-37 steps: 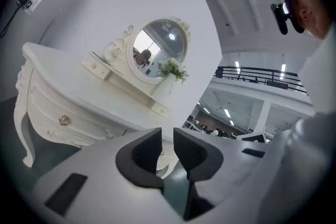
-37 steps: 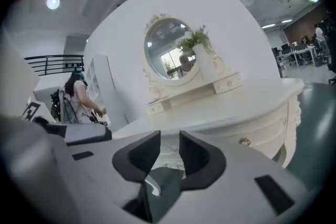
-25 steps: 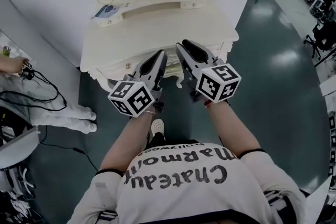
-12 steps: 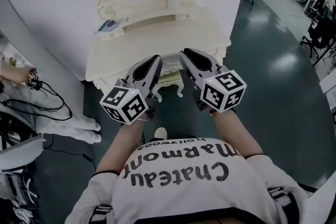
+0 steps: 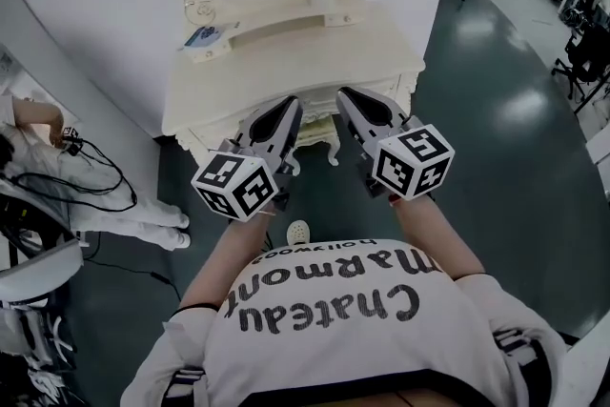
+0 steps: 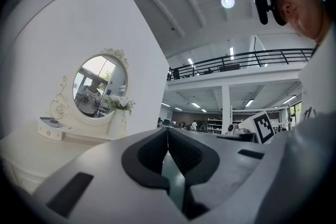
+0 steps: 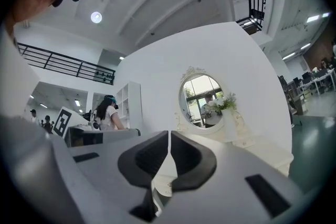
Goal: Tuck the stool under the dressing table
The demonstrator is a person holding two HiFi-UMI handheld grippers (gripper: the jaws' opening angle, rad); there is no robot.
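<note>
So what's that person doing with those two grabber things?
The person stands in front of a cream dressing table with a gripper in each hand. The left gripper and the right gripper both have their jaws together and hold nothing. The stool sits tucked under the table, with only its front edge and a curly leg showing.

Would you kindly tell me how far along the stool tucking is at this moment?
Done, it seems: the cream stool sits under the cream carved dressing table, only its front edge and a curved leg showing. In hand: nothing; the left gripper and right gripper hover before it, jaws shut, empty. Left: apparently nothing.
</note>
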